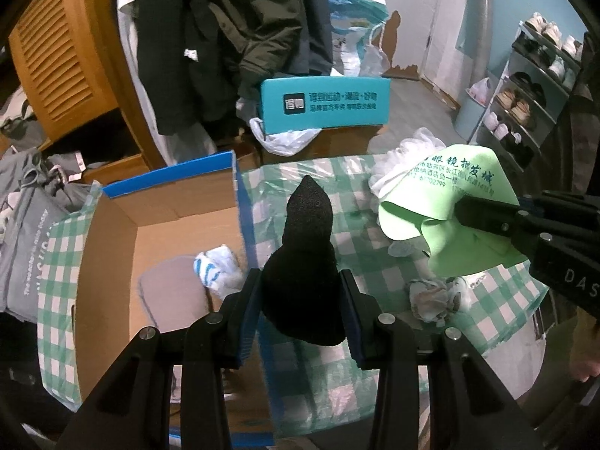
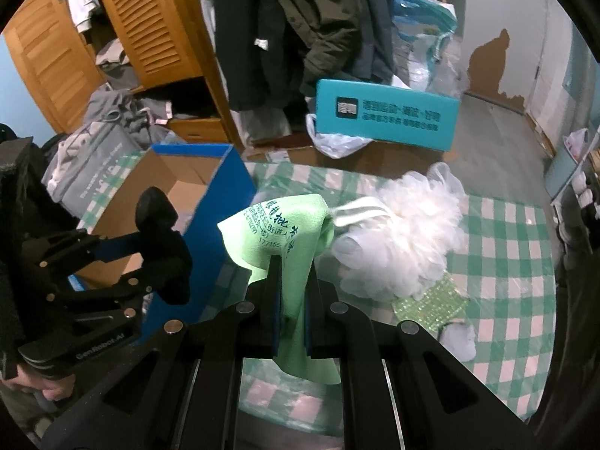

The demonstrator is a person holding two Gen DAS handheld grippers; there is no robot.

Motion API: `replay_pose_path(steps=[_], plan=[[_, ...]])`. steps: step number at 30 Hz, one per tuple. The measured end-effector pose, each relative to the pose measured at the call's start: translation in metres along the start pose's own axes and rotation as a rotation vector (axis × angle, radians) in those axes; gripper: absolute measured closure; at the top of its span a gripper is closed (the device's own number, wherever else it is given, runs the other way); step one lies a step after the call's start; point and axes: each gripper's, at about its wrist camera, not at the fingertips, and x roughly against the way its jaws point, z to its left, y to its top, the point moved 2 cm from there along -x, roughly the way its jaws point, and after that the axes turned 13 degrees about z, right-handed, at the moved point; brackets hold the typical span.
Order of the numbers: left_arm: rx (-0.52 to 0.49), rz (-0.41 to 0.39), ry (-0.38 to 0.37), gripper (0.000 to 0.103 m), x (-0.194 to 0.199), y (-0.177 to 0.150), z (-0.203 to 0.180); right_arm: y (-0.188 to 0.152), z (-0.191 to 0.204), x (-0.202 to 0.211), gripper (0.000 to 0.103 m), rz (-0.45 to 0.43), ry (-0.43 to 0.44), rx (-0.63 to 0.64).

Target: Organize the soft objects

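Note:
My left gripper (image 1: 302, 285) is shut on a black sock (image 1: 303, 247) and holds it above the checked cloth, right beside the blue wall of the open cardboard box (image 1: 168, 202). It also shows in the right wrist view (image 2: 157, 236). My right gripper (image 2: 293, 273) is shut on a green printed cloth (image 2: 281, 232) and holds it up over the table; this cloth shows at the right of the left wrist view (image 1: 446, 202). A white mesh bath pouf (image 2: 405, 232) lies on the table just behind the green cloth.
The box holds a grey flat item (image 1: 168, 292) and a white-and-blue bundle (image 1: 217, 266). A crumpled grey item (image 1: 431, 296) and a green sparkly pad (image 2: 431, 300) lie on the green-checked tablecloth (image 2: 506, 262). A teal box (image 2: 386, 116), hanging coats, a wooden wardrobe and a shoe rack (image 1: 525, 93) stand beyond.

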Motion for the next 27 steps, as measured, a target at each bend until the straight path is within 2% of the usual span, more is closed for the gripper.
replay_pose_path(steps=[27], plan=[[0.157, -0.01, 0.052, 0.062, 0.005, -0.025, 0.087, 0.033, 0.093, -0.027, 0.095, 0.035, 0.057, 0.146]])
